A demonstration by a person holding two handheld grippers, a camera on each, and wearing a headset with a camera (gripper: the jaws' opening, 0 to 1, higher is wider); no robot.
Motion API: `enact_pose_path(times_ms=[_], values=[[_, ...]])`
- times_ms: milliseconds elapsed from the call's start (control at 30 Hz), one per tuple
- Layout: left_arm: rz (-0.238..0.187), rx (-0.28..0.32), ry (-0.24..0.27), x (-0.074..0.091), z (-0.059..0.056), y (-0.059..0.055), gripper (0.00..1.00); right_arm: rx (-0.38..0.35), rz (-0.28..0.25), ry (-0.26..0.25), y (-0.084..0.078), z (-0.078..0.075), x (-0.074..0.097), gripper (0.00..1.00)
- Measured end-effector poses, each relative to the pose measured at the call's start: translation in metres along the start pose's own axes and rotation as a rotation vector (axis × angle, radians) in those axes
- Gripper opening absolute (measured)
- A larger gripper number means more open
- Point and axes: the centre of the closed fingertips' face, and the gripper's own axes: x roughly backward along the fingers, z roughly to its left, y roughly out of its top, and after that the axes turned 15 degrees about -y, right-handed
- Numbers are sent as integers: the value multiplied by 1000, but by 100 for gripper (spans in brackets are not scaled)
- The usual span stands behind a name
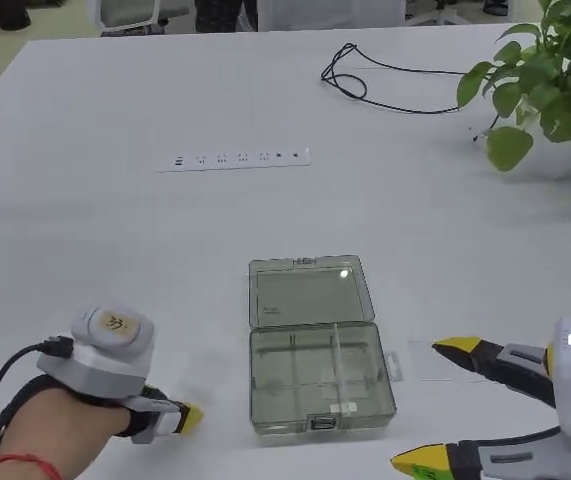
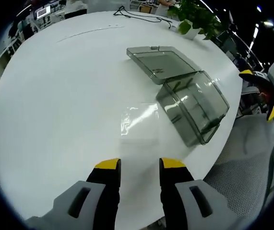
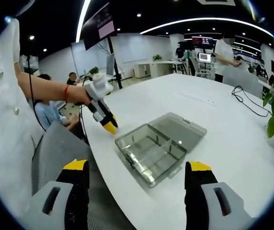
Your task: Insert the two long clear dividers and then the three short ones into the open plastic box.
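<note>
One clear divider (image 2: 139, 122) ahead of narrow left fingers (image 2: 109, 165) | box (image 3: 151, 151) ahead of wide right fingers (image 3: 198, 167)

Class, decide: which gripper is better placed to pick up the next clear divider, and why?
Probably the left gripper: a clear divider lies flat straight ahead of its open jaws, beside the box. The right gripper faces the box itself.

White table (image 1: 85, 230) bears an open box (image 1: 305, 295), power strip (image 1: 233, 158), black cable (image 1: 325, 73), potted plant (image 1: 545, 80) and clear dividers (image 2: 139, 120).
</note>
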Motion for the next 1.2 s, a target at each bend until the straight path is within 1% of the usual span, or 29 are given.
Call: enact_pose_path(times_ms=[67,133,167,267,333,367,400,433,500,533,600,667,900,967,1000,1067,1100,1200], values=[[-27,10,-10,2,-2,3,30,-4,-6,4,5,2,-1,82],[-65,17,-25,6,-6,8,30,-5,-8,4,9,4,-1,82],[-91,24,-34,9,-9,11,30,-3,-9,5,12,5,-2,81],[-141,33,-54,15,-15,18,30,-5,-14,9,18,9,-3,81],[-184,38,-80,20,-22,25,30,-6,-20,11,24,12,-3,80],[-203,39,-89,24,-29,28,30,-8,-24,12,27,13,-3,80],[-215,34,-96,26,-32,30,30,-12,-25,12,29,14,-4,79],[-242,30,-110,30,-39,36,30,-17,-30,13,33,15,-4,79],[-273,31,-130,33,-46,42,30,-23,-41,12,38,17,-4,79],[-278,28,-133,34,-48,43,30,-26,-41,11,40,18,-4,78],[-329,13,-171,39,-61,54,30,-29,-48,12,46,21,-4,77],[-363,10,-192,42,-68,61,30,-32,-54,10,51,22,-5,76],[-449,-8,-254,52,-95,81,30,-57,-74,4,64,23,-6,73],[-465,-18,-267,54,-102,84,30,-67,-79,-1,68,23,-6,72],[-467,-19,-270,54,-103,85,30,-70,-82,-1,70,23,-6,71],[-483,-19,-284,55,-109,87,30,-95,-96,-1,76,24,-7,70],[-495,-18,-295,55,-112,90,30,-110,-104,0,80,24,-7,69],[-511,-21,-308,55,-119,92,30,-122,-110,-4,85,25,-8,64]])
